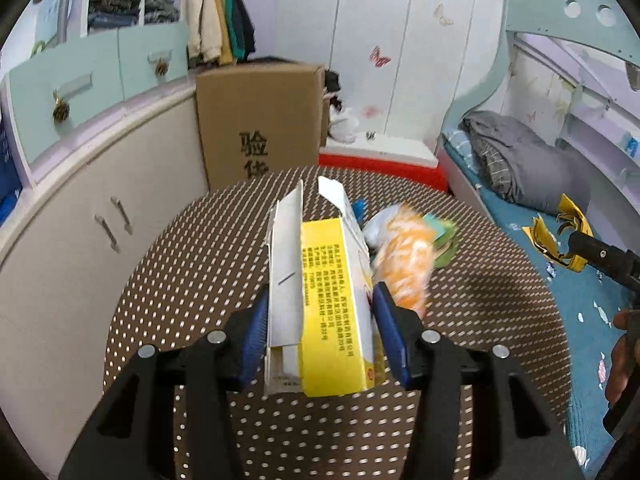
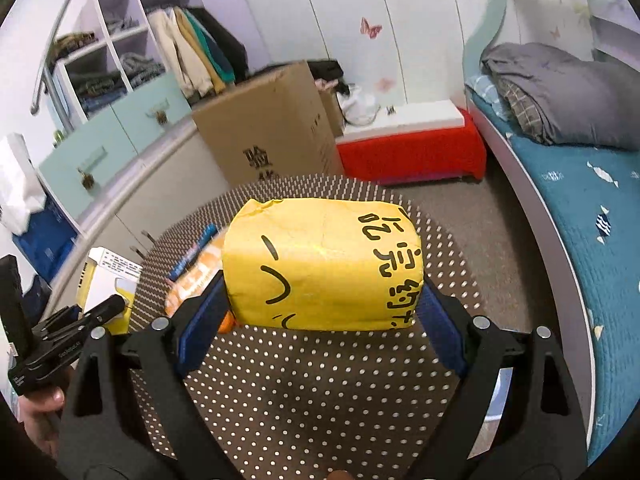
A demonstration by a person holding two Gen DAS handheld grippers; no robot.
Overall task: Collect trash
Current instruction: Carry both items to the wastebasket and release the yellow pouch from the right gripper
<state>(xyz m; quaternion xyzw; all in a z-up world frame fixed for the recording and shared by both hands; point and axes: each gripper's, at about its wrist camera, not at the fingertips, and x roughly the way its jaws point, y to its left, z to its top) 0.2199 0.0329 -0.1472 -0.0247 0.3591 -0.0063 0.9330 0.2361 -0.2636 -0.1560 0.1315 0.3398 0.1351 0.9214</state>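
Observation:
My left gripper [image 1: 320,316] is shut on an open yellow and white carton [image 1: 320,300], held above the brown dotted table [image 1: 192,264]. An orange and white wrapper [image 1: 406,260] and a green scrap [image 1: 442,236] lie just beyond it. My right gripper [image 2: 320,304] is shut on a yellow paper bag with black writing [image 2: 320,264], held over the same table [image 2: 304,384]. The orange wrapper [image 2: 196,276] lies to the left of the bag in the right wrist view, and the carton [image 2: 108,276] shows at the left there. The right gripper also shows at the right edge of the left wrist view [image 1: 576,252], with yellow paper at its tip.
A large cardboard box [image 1: 256,124] stands behind the table. White cabinets [image 1: 80,208] run along the left. A bed with a blue sheet [image 2: 592,208] and a grey blanket [image 2: 560,92] is on the right. A red bench [image 2: 412,156] stands at the back.

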